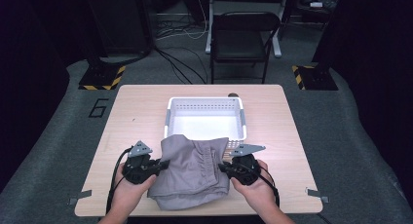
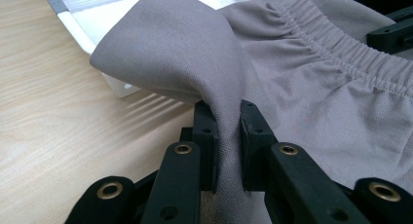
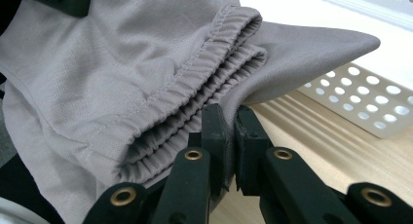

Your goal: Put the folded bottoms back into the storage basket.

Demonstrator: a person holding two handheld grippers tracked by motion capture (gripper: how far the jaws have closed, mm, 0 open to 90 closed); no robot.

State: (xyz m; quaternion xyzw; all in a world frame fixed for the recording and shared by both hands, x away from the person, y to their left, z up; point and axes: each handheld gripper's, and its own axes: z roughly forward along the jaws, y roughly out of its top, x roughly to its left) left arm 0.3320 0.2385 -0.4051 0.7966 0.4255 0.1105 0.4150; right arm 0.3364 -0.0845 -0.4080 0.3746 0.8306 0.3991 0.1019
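A folded grey garment with an elastic waistband (image 1: 192, 170) hangs between my two grippers over the table's near half, its far edge overlapping the white basket (image 1: 204, 118). On its left side my left gripper (image 1: 164, 164) is shut, and in the left gripper view (image 2: 226, 136) a fold of the grey garment (image 2: 272, 63) is pinched between the jaws. My right gripper (image 1: 222, 166) is shut on the right side. In the right gripper view (image 3: 229, 136) the jaws clamp the grey garment (image 3: 122, 73) beside its gathered waistband.
The white perforated basket (image 3: 360, 107) stands at the table's middle, just beyond the garment. The wooden table (image 1: 136, 112) has bare room on both sides. A dark folding chair (image 1: 241, 39) and cables are on the floor behind the table.
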